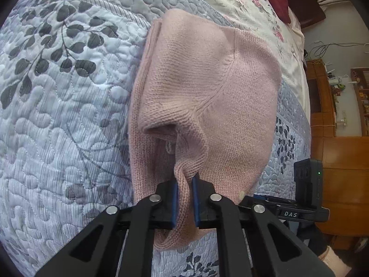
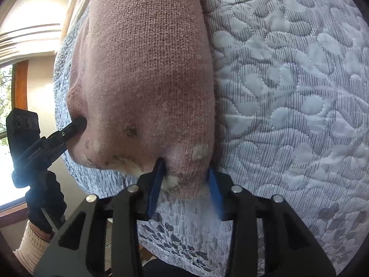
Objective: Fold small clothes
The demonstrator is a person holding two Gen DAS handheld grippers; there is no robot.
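Covering most of the bed is a pale blue quilt (image 1: 57,115) stitched with pebble shapes and printed with dark leafy sprigs, and on it lies the pink knitted garment (image 1: 207,87), partly folded over itself with a raised pocket of fabric near its lower edge. Beyond the quilt, a cream floral bedspread (image 1: 260,23) carries a dark red cloth (image 1: 278,1), and off the far side of the bed stand wooden cabinets (image 1: 327,106) with loose cables above them. Nothing lies on the quilt close around the garment. The left hand-held gripper (image 1: 184,198) has its blue-padded fingers drawn close together on a bunched ridge of the knit, with fabric squeezed between the pads. From the right wrist view, that same tool enters from the left, held by a dark-gloved hand (image 2: 45,198) with a cream sleeve cuff (image 2: 30,249) below it, its tip pressed into the garment's side. The right hand-held gripper (image 2: 186,184) stands partly open, its blue fingers (image 2: 156,184) on either side of a worn, pale-patched corner of the garment; the fabric sits between them, but whether they actually pinch it cannot be told. A bright window (image 2: 7,106) shows at the left edge.
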